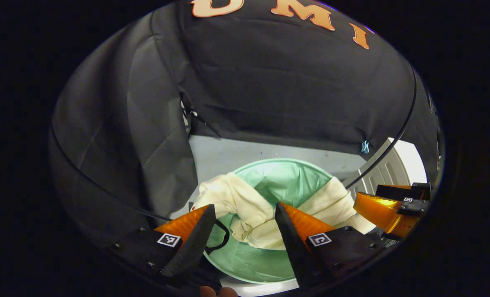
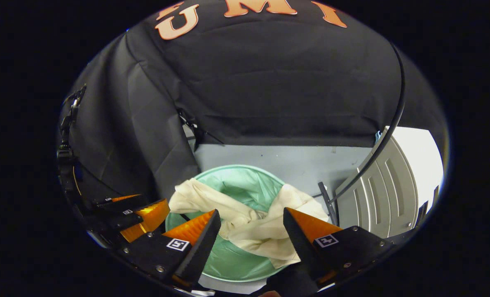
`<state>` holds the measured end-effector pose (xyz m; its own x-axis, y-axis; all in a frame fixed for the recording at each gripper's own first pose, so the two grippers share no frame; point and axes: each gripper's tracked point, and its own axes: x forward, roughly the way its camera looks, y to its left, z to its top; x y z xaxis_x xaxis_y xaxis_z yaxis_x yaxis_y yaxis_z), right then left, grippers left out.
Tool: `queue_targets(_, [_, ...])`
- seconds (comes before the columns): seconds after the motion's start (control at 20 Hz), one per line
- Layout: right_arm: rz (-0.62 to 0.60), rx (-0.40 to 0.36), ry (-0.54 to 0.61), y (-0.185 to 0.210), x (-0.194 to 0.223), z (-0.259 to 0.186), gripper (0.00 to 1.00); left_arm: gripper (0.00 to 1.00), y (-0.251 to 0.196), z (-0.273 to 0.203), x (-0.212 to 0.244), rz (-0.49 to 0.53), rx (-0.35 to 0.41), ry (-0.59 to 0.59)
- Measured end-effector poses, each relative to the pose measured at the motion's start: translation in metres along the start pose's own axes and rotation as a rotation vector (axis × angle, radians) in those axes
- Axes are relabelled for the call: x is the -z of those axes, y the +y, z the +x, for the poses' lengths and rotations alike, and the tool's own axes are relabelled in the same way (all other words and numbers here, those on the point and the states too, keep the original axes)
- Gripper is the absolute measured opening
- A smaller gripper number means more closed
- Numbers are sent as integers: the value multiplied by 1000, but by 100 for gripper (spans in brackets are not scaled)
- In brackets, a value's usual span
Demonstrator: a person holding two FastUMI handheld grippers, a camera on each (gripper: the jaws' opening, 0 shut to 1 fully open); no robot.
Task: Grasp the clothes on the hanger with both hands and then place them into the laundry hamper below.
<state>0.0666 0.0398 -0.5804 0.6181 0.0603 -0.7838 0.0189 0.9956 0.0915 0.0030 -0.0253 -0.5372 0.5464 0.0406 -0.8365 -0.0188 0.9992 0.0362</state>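
Hamper point(image 2: 245, 264) mouth partly blocked: cream garment point(image 2: 253, 231) drapes across it from rim at 10 o'clock to rim at 3 o'clock. Open pocket of liner at 12 o'clock. Black cable point(image 2: 376, 156) and grey panel point(image 2: 385, 194) crowd the 3 o'clock side; black cloth point(image 2: 137, 140) hangs at 9 o'clock.

No readable text, label, number or sign anywhere.
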Motion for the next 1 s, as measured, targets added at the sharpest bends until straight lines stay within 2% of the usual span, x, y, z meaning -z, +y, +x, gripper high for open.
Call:
queue_targets(0.35, [-32, 0, -132, 7, -64, -70, 94, 98, 7, -79, -79, -8, -19, -165])
queue_targets(0.8, [-43, -26, -364, 27, -172, -171, 94, 96, 17, -194, -189, -21, 20, -456])
queue_targets(1.0, [-90, -19, -458, 30, -196, -229, 94, 96, 13, -238, -225, -9, 38, -574])
